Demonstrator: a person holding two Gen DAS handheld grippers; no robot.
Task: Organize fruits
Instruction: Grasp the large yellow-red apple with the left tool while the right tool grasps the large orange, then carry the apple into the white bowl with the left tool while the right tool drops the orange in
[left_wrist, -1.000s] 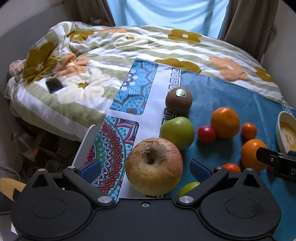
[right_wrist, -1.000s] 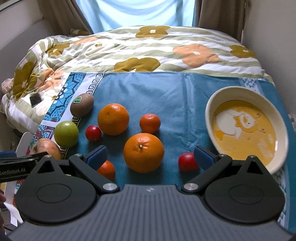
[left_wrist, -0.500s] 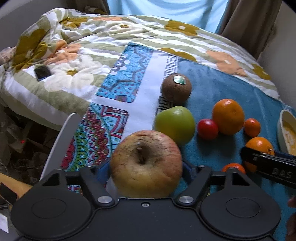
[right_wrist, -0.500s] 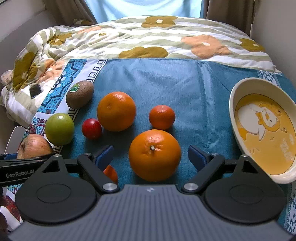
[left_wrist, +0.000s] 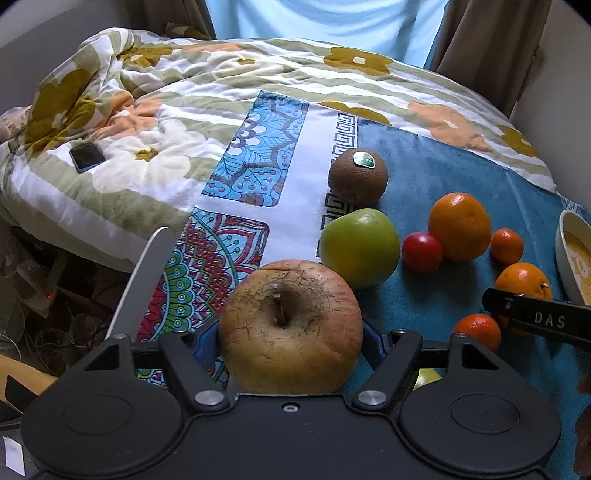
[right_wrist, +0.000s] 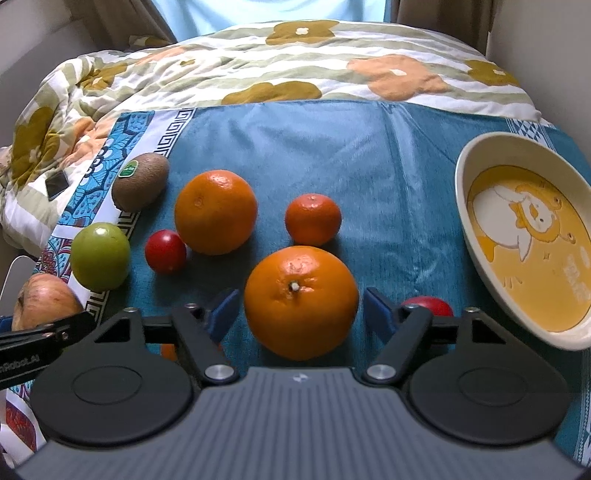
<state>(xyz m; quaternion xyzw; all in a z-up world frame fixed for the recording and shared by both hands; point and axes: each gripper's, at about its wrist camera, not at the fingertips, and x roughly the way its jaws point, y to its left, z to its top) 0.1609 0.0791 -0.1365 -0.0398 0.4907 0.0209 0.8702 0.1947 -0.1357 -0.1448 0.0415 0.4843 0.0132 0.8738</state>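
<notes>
My left gripper (left_wrist: 290, 341) clamps the wrinkled apple (left_wrist: 290, 326); my right gripper (right_wrist: 301, 312), jaws just closing, brackets the large orange (right_wrist: 301, 302) on the blue cloth (right_wrist: 388, 184), contact unclear. Right gripper's side reads "DAS"; kiwi (left_wrist: 358, 177) bears an illegible green sticker

The supporting surface is a bed covered by a floral quilt (right_wrist: 332, 70) in white, olive and orange. A dark rectangular phone (left_wrist: 87, 157) lies on the quilt at far left. A teal cloth with a patterned white-and-blue border (right_wrist: 369, 166) is spread over the near part of the quilt.

Items on the cloth:
- a brown kiwi with a green sticker (right_wrist: 140, 181), far left, on the border;
- a green apple (right_wrist: 100, 256), nearer than the kiwi;
- a small red tomato (right_wrist: 165, 251), touching a large orange (right_wrist: 215, 212);
- a small mandarin (right_wrist: 313, 219), right of that orange;
- a cream oval dish with a yellow cartoon print (right_wrist: 532, 236), at right;
- a second red tomato (right_wrist: 430, 305), near the dish, partly hidden.
</notes>
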